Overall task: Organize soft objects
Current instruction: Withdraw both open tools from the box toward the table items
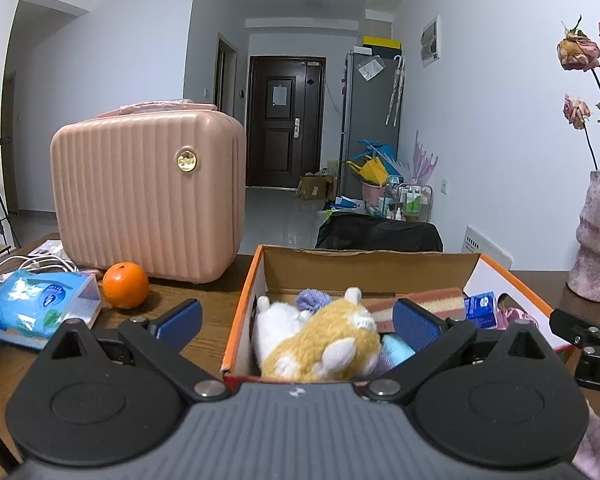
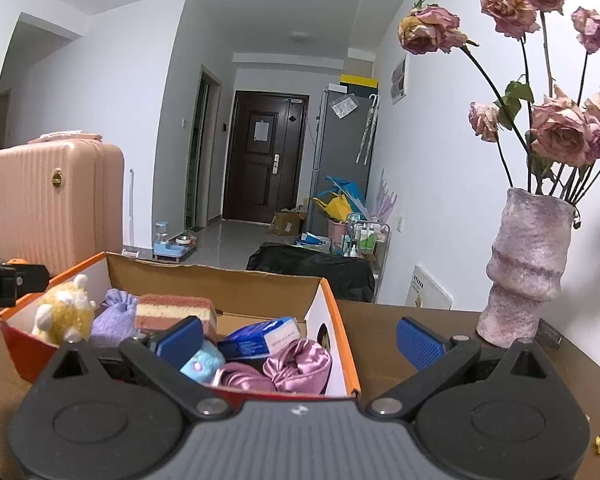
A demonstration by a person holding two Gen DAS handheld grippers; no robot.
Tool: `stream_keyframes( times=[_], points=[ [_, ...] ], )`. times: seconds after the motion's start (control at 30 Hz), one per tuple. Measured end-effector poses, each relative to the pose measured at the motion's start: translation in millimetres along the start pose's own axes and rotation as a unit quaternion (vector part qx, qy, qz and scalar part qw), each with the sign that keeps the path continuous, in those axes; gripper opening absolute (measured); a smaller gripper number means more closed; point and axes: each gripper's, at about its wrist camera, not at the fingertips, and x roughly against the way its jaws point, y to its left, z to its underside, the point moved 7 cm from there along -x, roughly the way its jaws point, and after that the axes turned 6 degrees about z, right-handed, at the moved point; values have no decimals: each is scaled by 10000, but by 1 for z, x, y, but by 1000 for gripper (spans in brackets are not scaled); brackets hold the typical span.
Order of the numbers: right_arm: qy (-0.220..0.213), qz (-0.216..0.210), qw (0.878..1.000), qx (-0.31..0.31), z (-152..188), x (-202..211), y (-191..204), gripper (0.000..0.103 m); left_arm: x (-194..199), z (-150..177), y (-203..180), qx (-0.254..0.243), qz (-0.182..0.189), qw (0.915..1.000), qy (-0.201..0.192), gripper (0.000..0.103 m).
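The soft objects are gathered in the orange-rimmed cardboard box (image 1: 242,300) on the counter (image 1: 188,312): a yellow-and-white plush toy (image 1: 320,340) at the near left end, a lilac knitted piece (image 2: 114,314) and a striped sponge (image 2: 174,312) behind it, and a purple satin item (image 2: 296,366) beside a blue tissue packet (image 2: 260,338) at the right end. The left claw (image 1: 298,322) is held with its blue pads spread wide, empty, straddling the box's left wall above the plush toy. The right claw (image 2: 300,340) is likewise spread apart and empty, straddling the box's right wall. Trouble would likeliest come from a pad being caught on a thin cardboard wall, so that the box is dragged or tipped; the plush toy, judged to sit high, could also be nudged over the rim. To the right, little room is left before the pink vase (image 2: 528,264) of dried roses, which looks top-heavy and could be toppled by a sideways swing. To the left, open counter is bounded by an orange (image 1: 125,285), a tissue pack (image 1: 40,308) and a pink case (image 1: 148,196).
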Motion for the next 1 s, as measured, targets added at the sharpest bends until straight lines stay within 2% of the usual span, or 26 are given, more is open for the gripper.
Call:
stream_keyframes(
  times=[0.67, 1.0],
  points=[
    [9, -170, 9998, 137, 32, 65, 10, 103, 63, 31, 9, -145, 155, 9997, 152, 103],
    [113, -319, 9992, 214, 53, 100, 19, 103, 95, 54, 14, -251, 301, 9985, 374, 103]
  ],
)
